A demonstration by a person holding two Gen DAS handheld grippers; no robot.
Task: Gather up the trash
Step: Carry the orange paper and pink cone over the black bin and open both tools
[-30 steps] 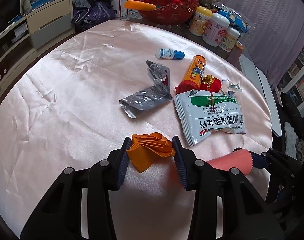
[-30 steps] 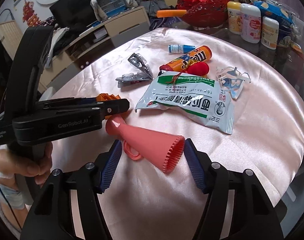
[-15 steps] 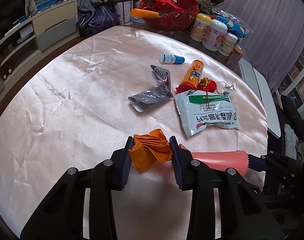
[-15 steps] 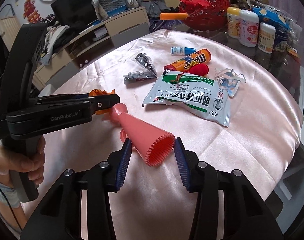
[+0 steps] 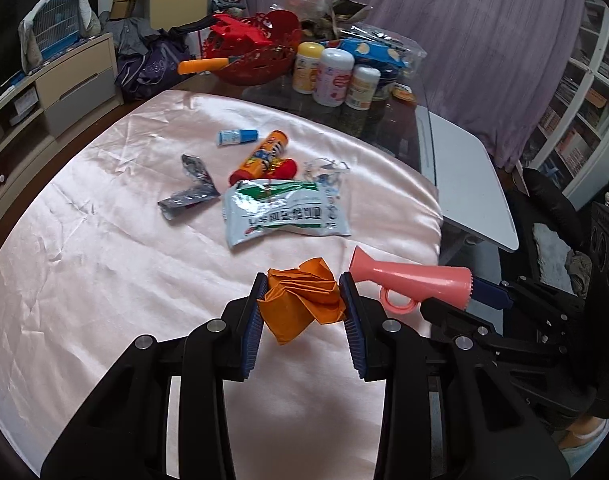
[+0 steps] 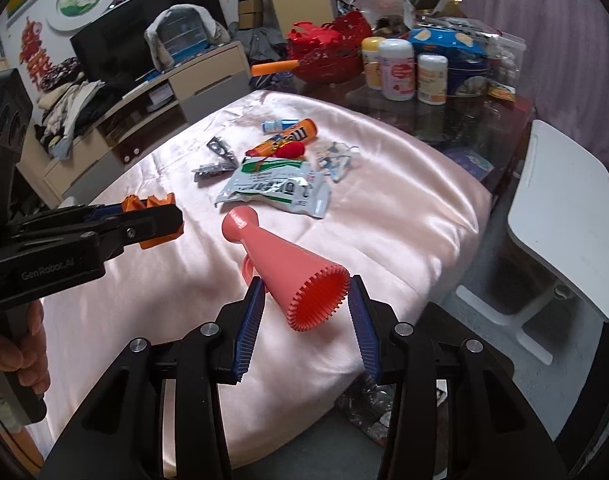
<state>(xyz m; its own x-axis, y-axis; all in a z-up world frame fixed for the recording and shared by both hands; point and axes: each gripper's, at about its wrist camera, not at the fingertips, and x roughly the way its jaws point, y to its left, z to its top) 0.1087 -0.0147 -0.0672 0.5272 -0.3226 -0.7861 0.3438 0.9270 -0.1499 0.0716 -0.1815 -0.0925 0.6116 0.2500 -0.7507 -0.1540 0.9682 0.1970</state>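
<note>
Left wrist view: left gripper (image 5: pixel 302 292) clamped on a crumpled orange paper (image 5: pixel 302 300), blue pads (image 5: pixel 253 320) pressed against both its sides, held above the pink satin tablecloth (image 5: pixel 104 272). Just to the right, a pink plastic horn (image 5: pixel 412 278) gripped at its wide end by the right gripper (image 5: pixel 484 294), narrow mouthpiece pointed toward the cloth's middle. Farther out on the cloth: a white-green foil packet (image 5: pixel 284 210), a silver wrapper (image 5: pixel 188 196) left of it, an orange tube (image 5: pixel 260 156) and a small blue-white bottle (image 5: pixel 237 136) beyond, a clear plastic scrap (image 5: pixel 328 170) to the right. A red basket (image 5: pixel 256 60) and three white jars (image 5: pixel 336 76) at the far table edge.

Right wrist view: right gripper (image 6: pixel 304 304) closed narrowly on the horn's (image 6: pixel 280 260) toothed flared rim, the horn lifted off the cloth (image 6: pixel 404 208) and tilted away. At left, the left gripper (image 6: pixel 144 220) seen from the side, orange paper (image 6: pixel 152 216) pinched at its tip, a hand (image 6: pixel 16 360) on the handle. Foil packet (image 6: pixel 276 190) and silver wrapper (image 6: pixel 214 170) lying past the horn, well apart from both tools.
</note>
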